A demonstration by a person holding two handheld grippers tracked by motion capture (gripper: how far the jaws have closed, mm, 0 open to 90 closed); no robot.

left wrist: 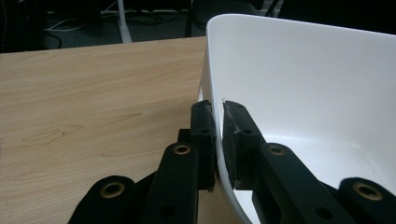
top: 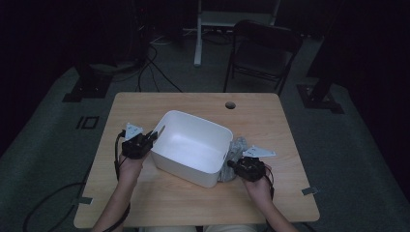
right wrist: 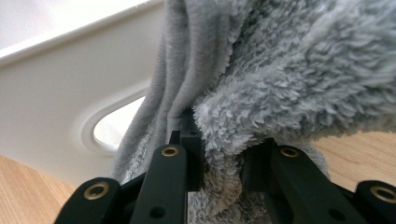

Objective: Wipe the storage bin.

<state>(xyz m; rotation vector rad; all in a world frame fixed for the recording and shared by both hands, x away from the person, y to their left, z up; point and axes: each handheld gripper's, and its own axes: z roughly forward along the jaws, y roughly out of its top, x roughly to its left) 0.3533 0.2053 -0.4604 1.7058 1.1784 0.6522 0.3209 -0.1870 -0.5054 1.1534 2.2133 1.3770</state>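
— Dark all round us, with a folding chair (top: pixel 263 50) and loose cables on the floor behind the wooden table (top: pixel 193 203), so we only have the tabletop itself lit well enough to judge by. Where do we stand?

— We have the white bin (top: pixel 191 145) sitting near the middle of the table. Our left gripper (top: pixel 151 137) is clamped on the bin's left wall: in the left gripper view one pad (left wrist: pixel 203 135) is outside and the other inside, with the thin rim (left wrist: pixel 219 100) pinched between them.

— And the right?

— Our right gripper (top: pixel 231 165) is closed on the grey fleece cloth (top: pixel 237 147), which lies bunched on the table just beside the bin's right wall, touching it. In the right gripper view the cloth (right wrist: pixel 289 70) is stuffed between the jaws and hangs against the bin's handle cut-out (right wrist: pixel 116 126).

— So what worries us?

— First, the bite looks like a fold of pile rather than the whole cloth. If we lift, most of it may trail, catch on the rim and drag outside instead of dropping in.

— And the bin?

— It looks light, and we hold it by one thin wall. If the cloth snags the far rim while we pull up, we think the bin could tip or skid toward us, or the wall could slip from the left pads.

— Anything else?

— Fleece can cling to the pads, so on release it may not fall cleanly.
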